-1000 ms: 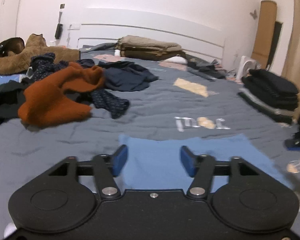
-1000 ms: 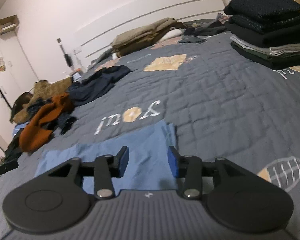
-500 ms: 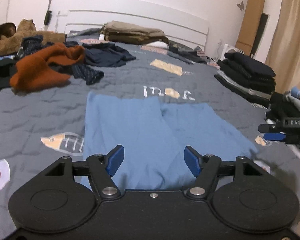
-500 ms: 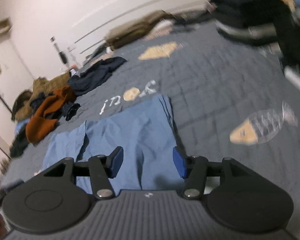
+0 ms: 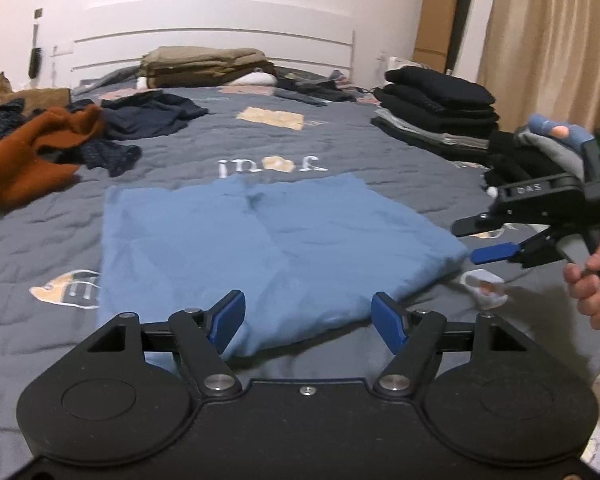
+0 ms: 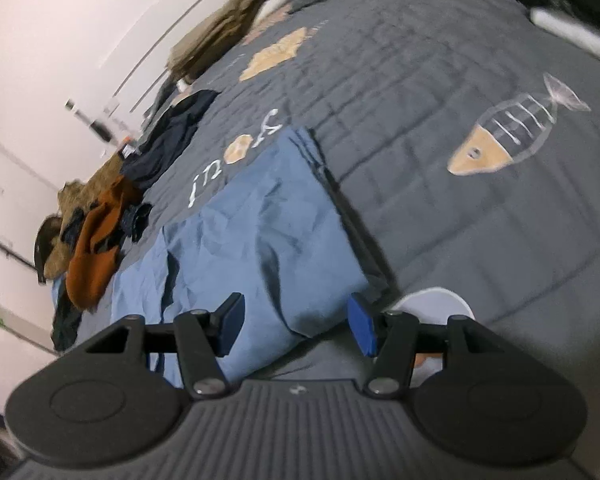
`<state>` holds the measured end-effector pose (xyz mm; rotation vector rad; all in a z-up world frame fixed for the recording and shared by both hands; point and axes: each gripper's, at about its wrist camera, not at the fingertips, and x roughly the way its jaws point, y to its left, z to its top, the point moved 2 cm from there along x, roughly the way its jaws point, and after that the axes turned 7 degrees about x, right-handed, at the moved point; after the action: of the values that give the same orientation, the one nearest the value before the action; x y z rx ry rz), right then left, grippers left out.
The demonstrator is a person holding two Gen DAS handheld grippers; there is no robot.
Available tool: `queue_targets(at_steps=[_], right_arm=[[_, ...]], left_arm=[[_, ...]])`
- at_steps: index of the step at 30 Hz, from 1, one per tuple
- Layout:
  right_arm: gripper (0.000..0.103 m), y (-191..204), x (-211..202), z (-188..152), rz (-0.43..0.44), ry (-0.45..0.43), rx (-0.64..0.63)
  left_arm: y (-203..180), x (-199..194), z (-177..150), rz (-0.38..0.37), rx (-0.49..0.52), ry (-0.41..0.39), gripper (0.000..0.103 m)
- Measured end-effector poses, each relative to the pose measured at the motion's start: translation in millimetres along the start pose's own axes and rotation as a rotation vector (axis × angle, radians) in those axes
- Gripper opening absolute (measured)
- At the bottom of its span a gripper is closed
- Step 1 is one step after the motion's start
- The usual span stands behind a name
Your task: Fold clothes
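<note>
A blue garment (image 5: 260, 248) lies flat on the grey quilt (image 5: 340, 152), folded to a rough rectangle with a seam down its middle. My left gripper (image 5: 308, 318) hovers at its near edge; its jaws are opening, and no cloth is pinched between them. The right gripper (image 6: 296, 322) is open over the garment's (image 6: 260, 240) near right corner, rolled to one side. In the left wrist view the right gripper (image 5: 476, 240) points in at the cloth's right edge, carried by a hand (image 5: 592, 284).
A stack of folded dark clothes (image 5: 436, 116) sits at the right of the bed. An orange sweater (image 5: 32, 156) and dark navy clothes (image 5: 152, 116) lie loose at the left. Khaki folded items (image 5: 204, 64) rest by the headboard. A curtain (image 5: 552, 40) hangs at the right.
Both grippers drew back and down to the blue garment's near edge. The right gripper rolled and came into the left wrist view. Both pairs of jaws widened.
</note>
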<state>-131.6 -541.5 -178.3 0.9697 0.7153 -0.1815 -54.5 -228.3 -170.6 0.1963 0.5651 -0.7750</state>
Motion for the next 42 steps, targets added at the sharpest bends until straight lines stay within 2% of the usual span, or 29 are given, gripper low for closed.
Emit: queue_targets(at_steps=[3,7,14,18,26,31,37,39,40,41,42], right_arm=[[0.056,-13,-4,2,0.024,-0.014,0.102],[0.056,-26,0,2,0.030,-0.023,0.194],[0.057,-33,15,-6,0.069,-0.004,0.280],[0.057,-40,25,-9,0.075,0.006,0.345],[0.058,-40,36,-6,0.053,0.000,0.337],[0.058,-41,39,-4,0.039,-0.008,0.294],[0.058,-44,40,-2,0.037,-0.043,0.300],[0.057,-44,40,-2,0.038,-0.062,0.295],[0.053,-44,40,-2,0.041,-0.067,0.292],[0.046,-44,40,-2,0.048,-0.073,0.291],[0.038,-44,40,-2,0.055,-0.078,0.290]], left_arm=[[-10,2,-1,-0.031,-0.009,-0.004,0.070],[-27,8,2,-0.061,0.044,-0.007,0.071],[-56,35,10,-0.080,0.182,-0.008,0.074],[-59,54,16,-0.083,0.180,0.008,0.074],[-73,78,19,-0.090,0.338,0.026,0.074],[-82,93,9,-0.092,0.441,0.052,0.074],[-89,111,-1,-0.072,0.546,0.069,0.074],[-91,116,-5,-0.054,0.582,0.076,0.072],[-91,118,-8,-0.044,0.599,0.080,0.064],[-91,120,-10,-0.036,0.612,0.083,0.053],[-90,120,-12,-0.032,0.616,0.084,0.047]])
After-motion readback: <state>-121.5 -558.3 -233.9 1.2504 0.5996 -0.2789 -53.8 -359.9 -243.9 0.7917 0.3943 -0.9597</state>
